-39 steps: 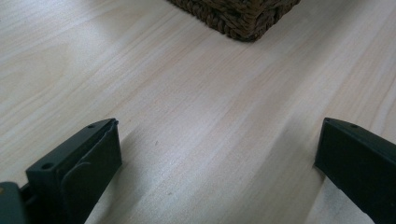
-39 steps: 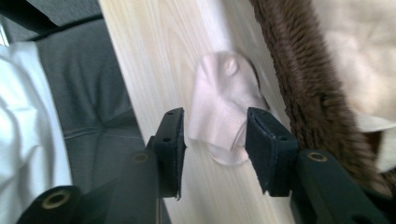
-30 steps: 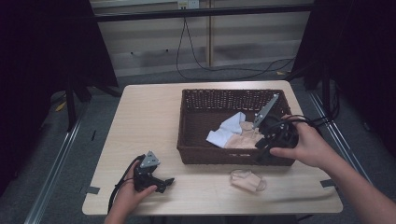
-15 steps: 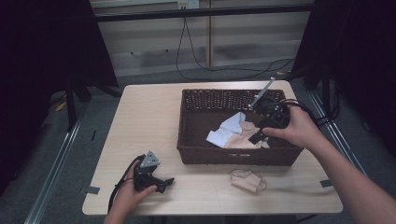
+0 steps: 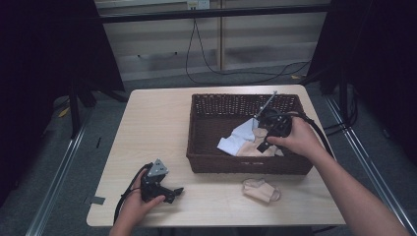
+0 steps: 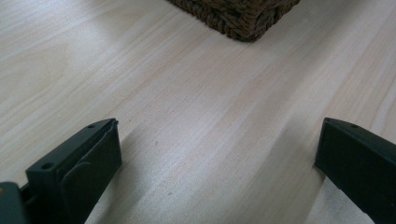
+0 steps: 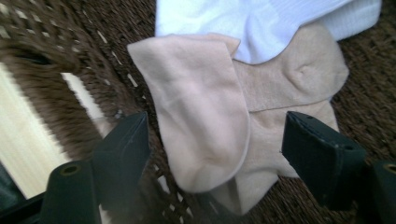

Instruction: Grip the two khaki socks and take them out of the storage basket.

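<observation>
The wicker basket is placed on the right half of the light wooden table, and socks are seen inside it. The right gripper is held over the basket's near right part, pointed down into it; in the right gripper view its jaws are spread wide, with nothing clamped between them, and they stand on either side of the beige socks without a visible grip on them. Whether the jaw tips touch the fabric cannot be told. Two beige socks are counted there, one lying partly over the other, and a white sock is laid just beyond them, overlapped at its edge by the beige pair. The dark weave of the basket floor is seen around them. One more beige sock is lying on the table outside the basket, just in front of its near wall. The left gripper is rested low on the table near the front left, well apart from the basket; its jaws are likewise wide apart and empty, with bare wood between them and one basket corner seen ahead.
</observation>
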Available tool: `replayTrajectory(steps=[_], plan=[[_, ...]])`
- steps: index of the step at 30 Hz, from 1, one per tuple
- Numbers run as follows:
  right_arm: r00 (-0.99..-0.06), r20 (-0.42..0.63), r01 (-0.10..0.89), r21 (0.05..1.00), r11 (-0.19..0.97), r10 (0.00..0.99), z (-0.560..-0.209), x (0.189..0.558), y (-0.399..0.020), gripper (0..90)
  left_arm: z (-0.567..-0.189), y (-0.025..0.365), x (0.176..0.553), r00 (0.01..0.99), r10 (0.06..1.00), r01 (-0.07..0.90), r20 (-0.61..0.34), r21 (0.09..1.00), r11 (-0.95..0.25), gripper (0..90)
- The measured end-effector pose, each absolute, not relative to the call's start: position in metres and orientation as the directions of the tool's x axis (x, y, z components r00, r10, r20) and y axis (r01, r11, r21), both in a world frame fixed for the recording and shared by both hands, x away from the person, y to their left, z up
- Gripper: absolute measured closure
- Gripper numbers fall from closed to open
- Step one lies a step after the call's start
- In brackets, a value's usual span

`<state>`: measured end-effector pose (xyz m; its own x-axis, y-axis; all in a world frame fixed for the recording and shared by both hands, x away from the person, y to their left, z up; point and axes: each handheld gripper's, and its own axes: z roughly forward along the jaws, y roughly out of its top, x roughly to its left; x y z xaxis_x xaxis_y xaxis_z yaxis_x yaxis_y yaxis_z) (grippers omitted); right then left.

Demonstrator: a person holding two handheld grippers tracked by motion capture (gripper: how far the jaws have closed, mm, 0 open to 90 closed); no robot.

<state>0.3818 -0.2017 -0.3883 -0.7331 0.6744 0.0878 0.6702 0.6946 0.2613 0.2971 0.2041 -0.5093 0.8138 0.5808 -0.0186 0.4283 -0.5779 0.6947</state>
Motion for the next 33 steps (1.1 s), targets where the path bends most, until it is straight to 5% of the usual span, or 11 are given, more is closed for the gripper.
replayTrajectory(steps=[24,26,29,33], plan=[[-0.770,0.074,0.635,0.180,0.751,0.633,-0.431,0.401,-0.186,46.9,-0.509,0.204,0.297,0.814,0.581,0.428,-0.019,0.696,-0.577,0.0],[-0.768,0.080,0.638,0.167,0.751,0.635,-0.433,0.403,-0.186,55.5,-0.509,0.204,0.297,0.813,0.581,0.428,-0.019,0.696,-0.576,0.0],[-0.761,0.123,0.649,0.154,0.745,0.637,-0.433,0.403,-0.189,85.7,-0.509,0.204,0.297,0.814,0.581,0.428,-0.019,0.696,-0.577,0.0],[-0.760,0.150,0.650,0.136,0.748,0.633,-0.429,0.400,-0.190,89.9,-0.509,0.204,0.297,0.814,0.581,0.428,-0.019,0.696,-0.577,0.0]])
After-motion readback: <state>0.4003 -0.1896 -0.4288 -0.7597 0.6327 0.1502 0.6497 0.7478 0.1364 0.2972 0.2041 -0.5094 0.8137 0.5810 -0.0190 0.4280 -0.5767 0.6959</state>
